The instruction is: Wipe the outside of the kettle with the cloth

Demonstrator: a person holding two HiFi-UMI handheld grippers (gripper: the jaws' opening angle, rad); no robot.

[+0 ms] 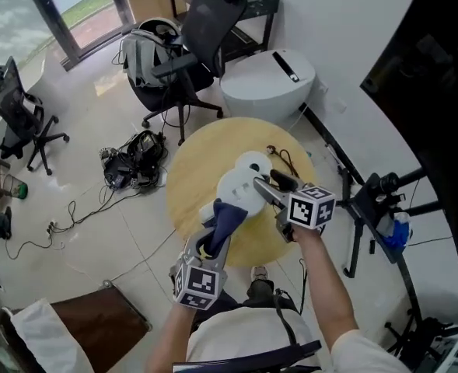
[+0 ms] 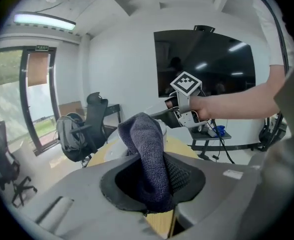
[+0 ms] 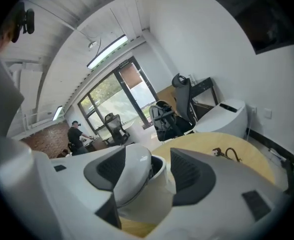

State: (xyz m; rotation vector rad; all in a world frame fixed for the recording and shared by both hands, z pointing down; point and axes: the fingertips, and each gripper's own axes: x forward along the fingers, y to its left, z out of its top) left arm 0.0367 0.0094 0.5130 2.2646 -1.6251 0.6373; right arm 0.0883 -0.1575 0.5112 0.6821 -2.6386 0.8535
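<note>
A white kettle (image 1: 242,179) stands near the middle of a round wooden table (image 1: 190,173). My right gripper (image 1: 269,190) reaches in from the right and is shut on the kettle's white handle part (image 3: 132,176), which fills the gap between the jaws (image 3: 151,176). My left gripper (image 1: 211,239) is at the table's near edge, shut on a dark blue knitted cloth (image 1: 227,214). The cloth (image 2: 149,159) sticks up from the jaws and lies right next to the kettle's near left side (image 2: 160,128); I cannot tell whether it touches. The right gripper (image 2: 162,117) shows behind it.
A small black cable loop (image 1: 283,158) lies on the table's far right. Around the table are a black office chair with a backpack (image 1: 183,49), a white rounded unit (image 1: 267,80), tangled cables on the floor (image 1: 131,162) and a black stand (image 1: 376,200).
</note>
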